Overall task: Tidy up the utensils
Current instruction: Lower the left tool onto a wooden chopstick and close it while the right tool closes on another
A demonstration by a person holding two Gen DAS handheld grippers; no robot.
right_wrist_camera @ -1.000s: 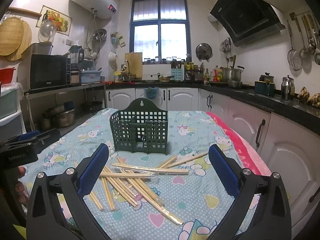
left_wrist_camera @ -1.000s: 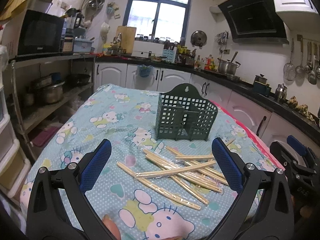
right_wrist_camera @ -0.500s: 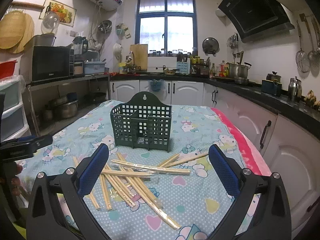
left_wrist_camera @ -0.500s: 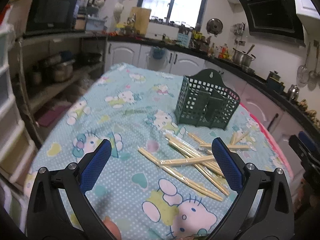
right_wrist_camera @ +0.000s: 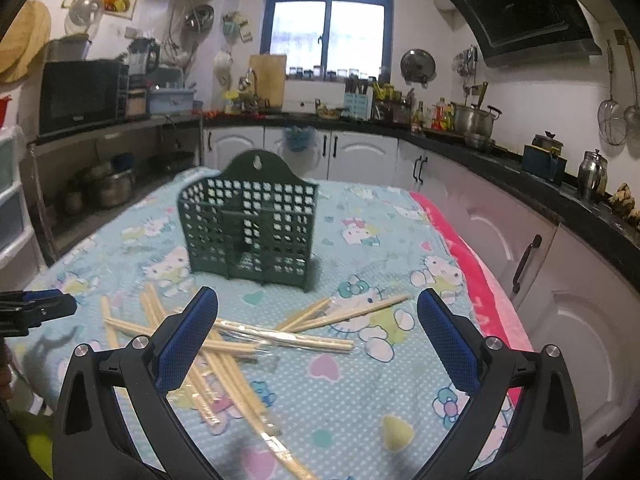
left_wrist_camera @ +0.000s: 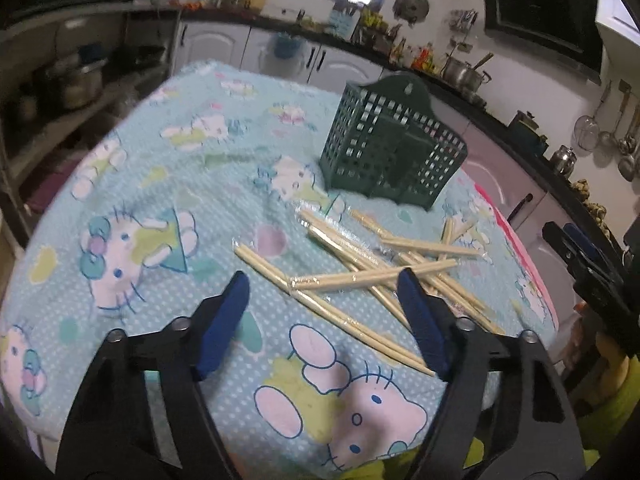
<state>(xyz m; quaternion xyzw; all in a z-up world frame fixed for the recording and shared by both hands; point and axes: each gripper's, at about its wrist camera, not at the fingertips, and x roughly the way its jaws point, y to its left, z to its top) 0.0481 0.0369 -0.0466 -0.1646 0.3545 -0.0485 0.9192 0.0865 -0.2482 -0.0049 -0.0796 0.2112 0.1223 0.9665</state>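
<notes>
Several wrapped wooden chopsticks (left_wrist_camera: 372, 276) lie scattered on the Hello Kitty tablecloth; they also show in the right wrist view (right_wrist_camera: 256, 336). A dark green slotted utensil holder (left_wrist_camera: 390, 148) stands upright behind them, also in the right wrist view (right_wrist_camera: 250, 226). My left gripper (left_wrist_camera: 324, 280) is open and empty, tilted down just above the near ends of the chopsticks. My right gripper (right_wrist_camera: 318, 304) is open and empty, above the pile in front of the holder. The right gripper shows at the right edge of the left wrist view (left_wrist_camera: 584, 256).
The table (right_wrist_camera: 360, 392) has a pink edge on the right (right_wrist_camera: 472, 280). White cabinets and a black counter (right_wrist_camera: 480, 156) with pots run behind and to the right. Shelves with pots and a microwave (right_wrist_camera: 80, 96) stand at the left.
My left gripper has tilted down and moved closer to the chopsticks, and its jaws stand narrower. My right gripper has moved forward toward the holder. The chopsticks have not moved.
</notes>
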